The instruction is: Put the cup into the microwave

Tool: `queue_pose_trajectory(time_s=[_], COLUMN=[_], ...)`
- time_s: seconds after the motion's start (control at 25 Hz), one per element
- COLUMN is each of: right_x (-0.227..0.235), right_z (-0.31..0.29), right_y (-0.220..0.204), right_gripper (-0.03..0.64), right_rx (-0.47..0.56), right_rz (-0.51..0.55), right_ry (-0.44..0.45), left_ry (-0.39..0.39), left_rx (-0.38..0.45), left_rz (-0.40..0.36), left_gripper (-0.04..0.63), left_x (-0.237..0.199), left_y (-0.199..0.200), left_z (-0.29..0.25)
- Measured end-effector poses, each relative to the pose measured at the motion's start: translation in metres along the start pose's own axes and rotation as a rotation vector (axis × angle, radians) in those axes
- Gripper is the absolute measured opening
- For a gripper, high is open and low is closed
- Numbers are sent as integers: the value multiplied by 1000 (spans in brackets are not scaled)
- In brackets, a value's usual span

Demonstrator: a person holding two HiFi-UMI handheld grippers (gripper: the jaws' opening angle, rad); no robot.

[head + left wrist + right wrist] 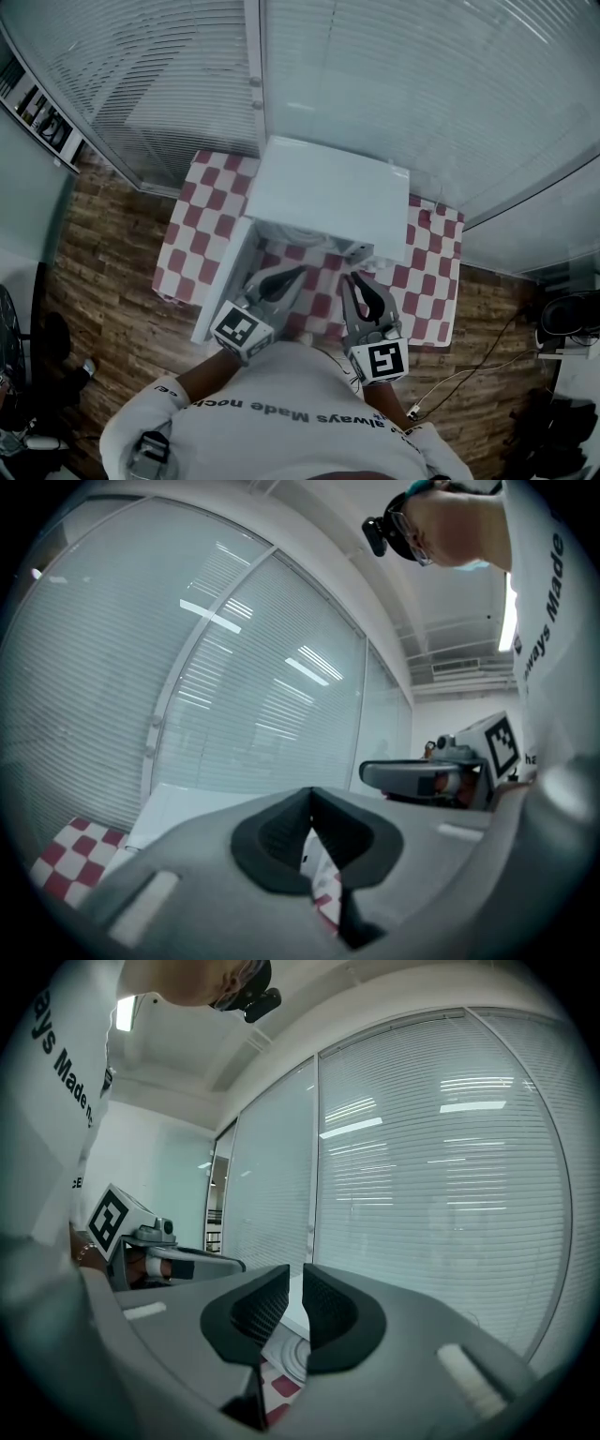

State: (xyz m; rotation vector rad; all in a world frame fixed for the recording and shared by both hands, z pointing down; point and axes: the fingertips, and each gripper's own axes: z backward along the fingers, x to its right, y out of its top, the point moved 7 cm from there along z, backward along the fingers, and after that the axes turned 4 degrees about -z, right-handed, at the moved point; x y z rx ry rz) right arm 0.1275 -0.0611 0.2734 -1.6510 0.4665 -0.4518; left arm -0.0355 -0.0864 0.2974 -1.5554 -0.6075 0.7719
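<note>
The white microwave (328, 192) stands on a red-and-white checked table (424, 281), and its door (225, 281) is swung open to the left. Inside the cavity a round ribbed turntable (300, 232) (289, 1361) shows. A small pale thing (361, 250) sits at the cavity's right front; I cannot tell whether it is the cup. My left gripper (298, 273) (311, 803) hovers in front of the opening, shut and empty. My right gripper (354, 278) (295, 1283) is beside it with only a thin slit between its pads and nothing in them.
A glass wall with blinds (422, 84) runs right behind the table. Wood floor (112, 281) surrounds it. Cables (469, 375) and dark equipment (567, 319) lie on the floor at the right. The person stands at the table's near edge.
</note>
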Motion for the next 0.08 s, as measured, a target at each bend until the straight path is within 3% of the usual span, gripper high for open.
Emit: queue_pose_trajectory(time_s=[0.08], right_x=[-1], right_z=[-2], right_y=[2], right_gripper=[44], right_rx=[10], right_rz=[-6], right_ry=[-3], left_ry=[-1], left_rx=[-5], left_rz=[0], left_gripper=[5], left_x=[-1], left_y=[0], left_z=[0])
